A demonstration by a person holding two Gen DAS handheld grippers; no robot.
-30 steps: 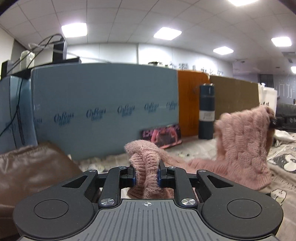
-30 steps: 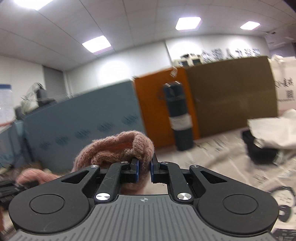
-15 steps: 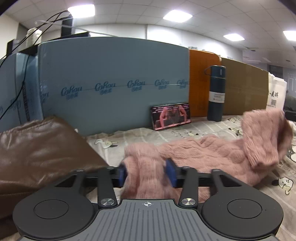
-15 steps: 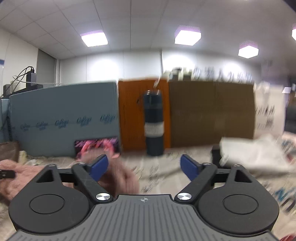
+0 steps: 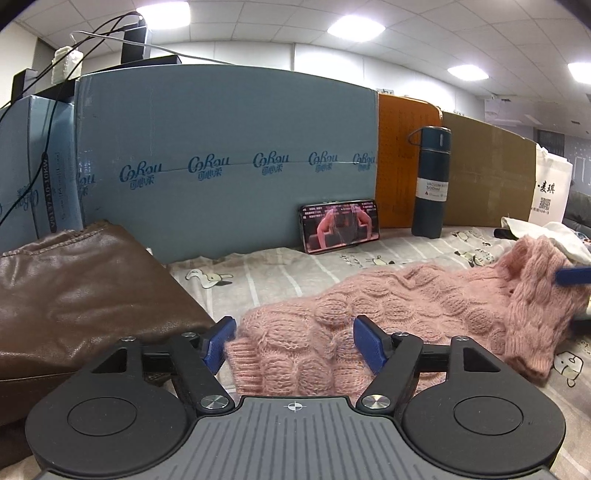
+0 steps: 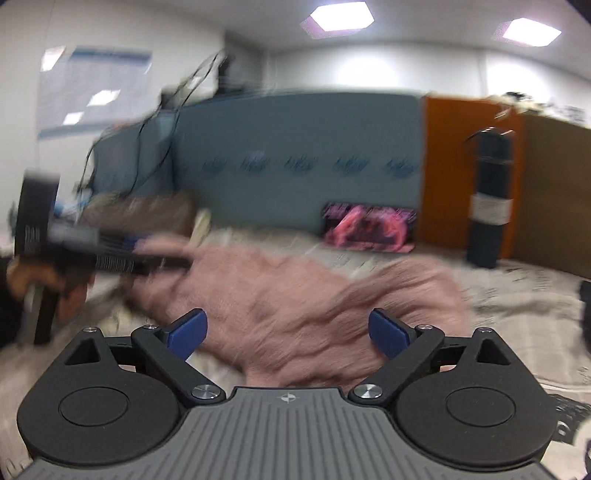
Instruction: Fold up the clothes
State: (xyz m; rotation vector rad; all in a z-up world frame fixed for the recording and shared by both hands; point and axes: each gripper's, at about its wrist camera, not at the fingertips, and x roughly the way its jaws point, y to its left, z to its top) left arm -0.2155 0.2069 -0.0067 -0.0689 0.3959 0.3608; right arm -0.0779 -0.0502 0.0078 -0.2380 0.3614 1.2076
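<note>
Blue-grey printed boxes [image 5: 221, 162], orange panel [image 5: 402, 158], brown cardboard [image 5: 487, 170], white tiled ceiling with lit panels [image 5: 354, 27].

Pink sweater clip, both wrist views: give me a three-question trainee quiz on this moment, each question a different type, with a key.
1. True or false: the pink sweater hangs in the air, pinched by both grippers.
2. Multiple choice: what leans against the blue board behind the sweater? A) a phone with a lit screen B) a book C) a mug
3. Fill in: left of the sweater in the left wrist view lies a brown ____ garment.

Key
1. False. It lies on the printed sheet; the left gripper and right gripper are opening, pads clear of the knit.
2. A
3. leather-like
</note>
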